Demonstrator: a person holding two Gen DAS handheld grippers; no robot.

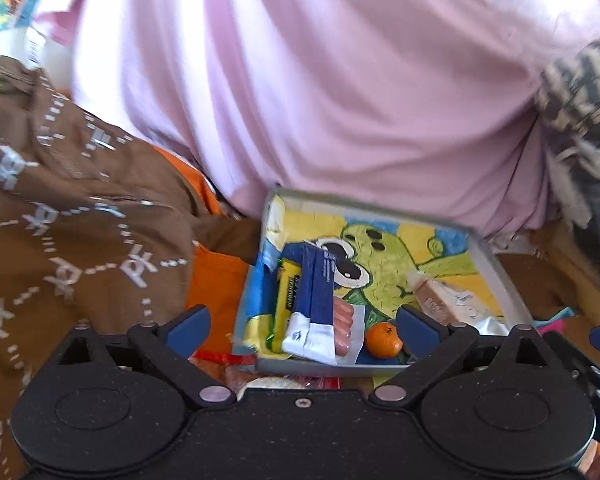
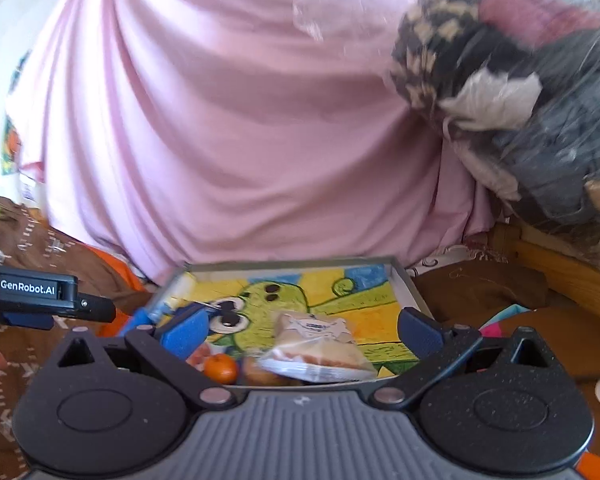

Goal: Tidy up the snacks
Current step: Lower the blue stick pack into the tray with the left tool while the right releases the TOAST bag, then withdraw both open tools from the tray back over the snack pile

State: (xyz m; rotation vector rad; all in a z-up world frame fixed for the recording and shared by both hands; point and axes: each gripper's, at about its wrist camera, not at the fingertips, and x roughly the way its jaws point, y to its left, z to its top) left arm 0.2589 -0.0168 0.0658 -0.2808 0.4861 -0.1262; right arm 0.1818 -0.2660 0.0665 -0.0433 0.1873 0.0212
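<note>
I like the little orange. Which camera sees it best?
The left wrist view: the small orange sits in the open in the tray, beside the blue packets. The right wrist view also shows it, but smaller and partly behind the gripper body.

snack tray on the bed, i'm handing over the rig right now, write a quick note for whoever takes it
Left gripper: open, empty, over the tray's near left.
Right gripper: open, empty, over the tray's near edge.
Tray (cartoon-print bottom) holds blue packs, a yellow pack, sausages, a mandarin and a wrapped sandwich.
Done: those are in the tray.
Left: red wrappers lie outside its near edge; probably gather them.
</note>
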